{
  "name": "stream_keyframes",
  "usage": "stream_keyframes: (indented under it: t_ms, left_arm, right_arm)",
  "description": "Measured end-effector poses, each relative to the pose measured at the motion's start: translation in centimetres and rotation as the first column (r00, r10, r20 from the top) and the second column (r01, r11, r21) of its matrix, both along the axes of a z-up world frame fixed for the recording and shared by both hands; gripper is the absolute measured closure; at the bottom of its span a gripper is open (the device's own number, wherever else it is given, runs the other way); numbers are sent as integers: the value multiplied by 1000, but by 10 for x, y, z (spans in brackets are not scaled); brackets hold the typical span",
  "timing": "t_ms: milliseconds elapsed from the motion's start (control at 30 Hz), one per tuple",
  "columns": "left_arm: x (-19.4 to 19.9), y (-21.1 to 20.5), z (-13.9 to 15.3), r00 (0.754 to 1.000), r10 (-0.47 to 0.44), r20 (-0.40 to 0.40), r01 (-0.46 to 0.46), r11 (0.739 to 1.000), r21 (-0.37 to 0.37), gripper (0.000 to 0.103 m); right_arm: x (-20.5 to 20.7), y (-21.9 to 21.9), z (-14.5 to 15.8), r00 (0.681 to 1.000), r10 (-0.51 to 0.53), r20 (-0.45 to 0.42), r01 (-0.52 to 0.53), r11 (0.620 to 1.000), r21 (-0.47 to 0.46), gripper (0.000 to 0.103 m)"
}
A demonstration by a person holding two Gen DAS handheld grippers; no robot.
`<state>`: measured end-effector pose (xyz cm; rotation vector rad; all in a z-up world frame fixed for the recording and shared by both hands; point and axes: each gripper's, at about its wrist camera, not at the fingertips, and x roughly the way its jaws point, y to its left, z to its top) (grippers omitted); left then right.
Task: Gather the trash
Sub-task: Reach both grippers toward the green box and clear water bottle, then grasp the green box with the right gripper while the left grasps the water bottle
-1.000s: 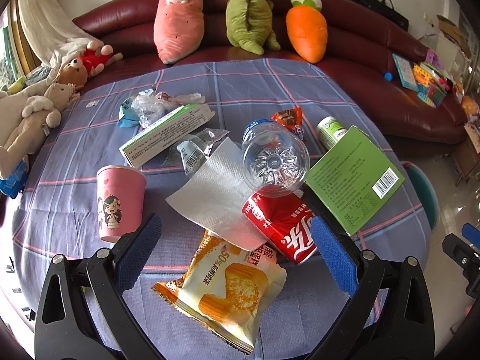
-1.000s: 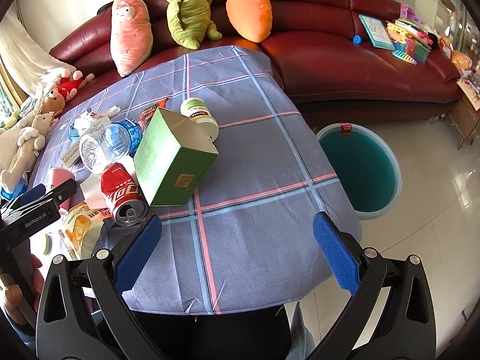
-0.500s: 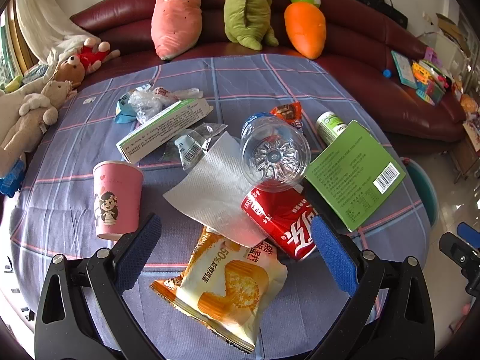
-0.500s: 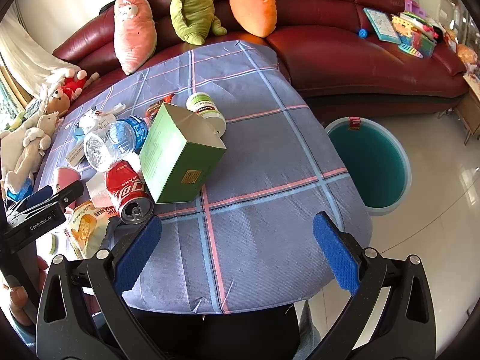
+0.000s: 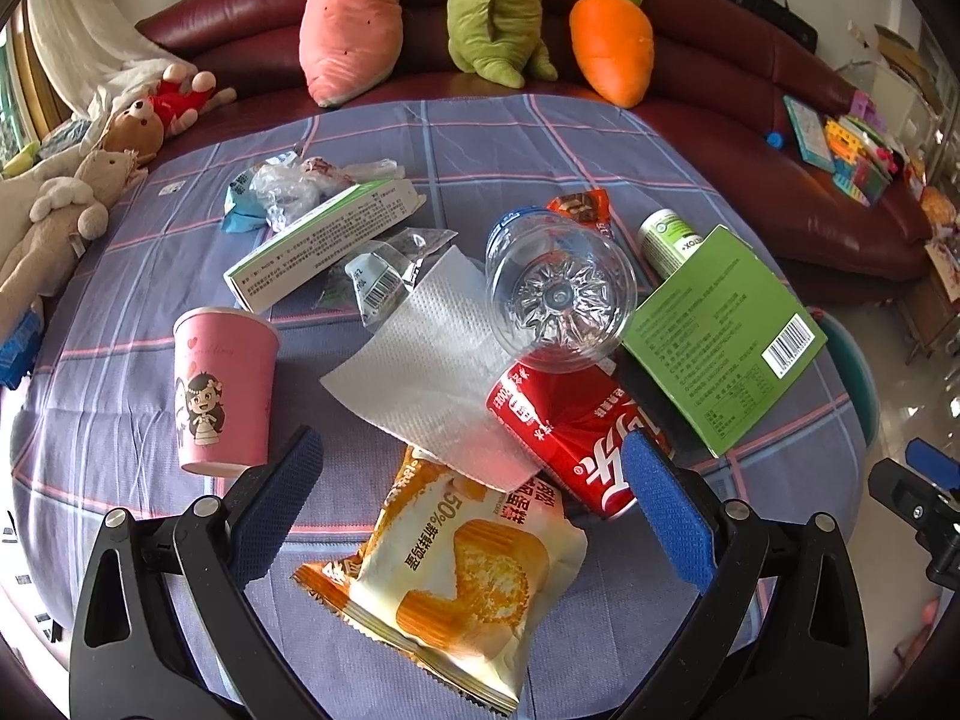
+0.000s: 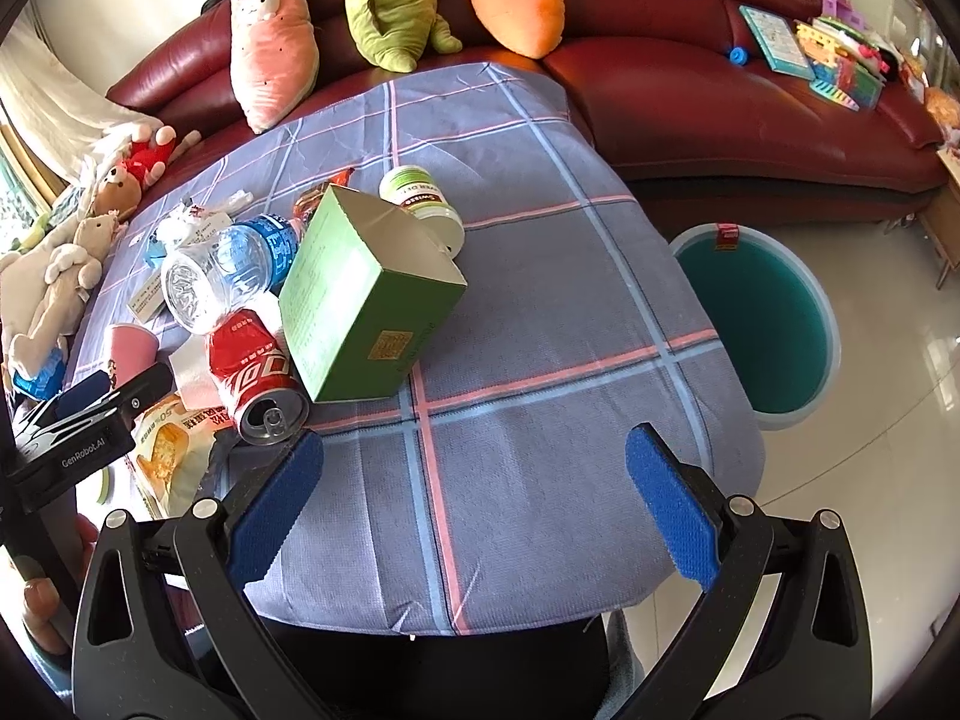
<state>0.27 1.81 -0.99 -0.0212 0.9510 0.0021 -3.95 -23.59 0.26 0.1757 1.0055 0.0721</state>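
Since both the left gripper [image 5: 468,516] and right gripper [image 6: 474,498] hover wide open and empty, left fingers should straddle the snack bag [image 5: 456,582], avoiding the tissue [image 5: 432,372].

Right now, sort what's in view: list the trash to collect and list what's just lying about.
Trash job:
red can
clear bottle
green box
snack bag
paper towel
pink cup
teal bin

Lying about:
carrot plush
green plush
pink plush
teddy bear
toys on the sofa
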Motion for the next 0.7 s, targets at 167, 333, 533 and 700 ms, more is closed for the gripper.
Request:
stream_keyframes:
  t_ms: [167, 333, 533, 700]
  left_arm:
    - [5, 4, 0, 1000, -8, 13, 8, 1000, -4, 3]
    - [13, 9, -3, 1000, -21, 15, 21, 1000, -4, 3]
    - [24, 20, -8, 1000, -31, 3, 31, 999, -26, 3]
    - [31, 25, -8, 999, -40, -26, 38, 997, -67, 3]
  right_arm:
    - [13, 9, -3, 1000, 28, -3, -28, 999, 16, 6]
    - [32, 14, -14, 999, 52, -15, -51, 996, 75, 6]
    - [59, 19, -30, 995, 97, -1, -96, 987, 133, 6]
    - [80, 23, -41, 993, 117, 2, -115, 978, 173, 6]
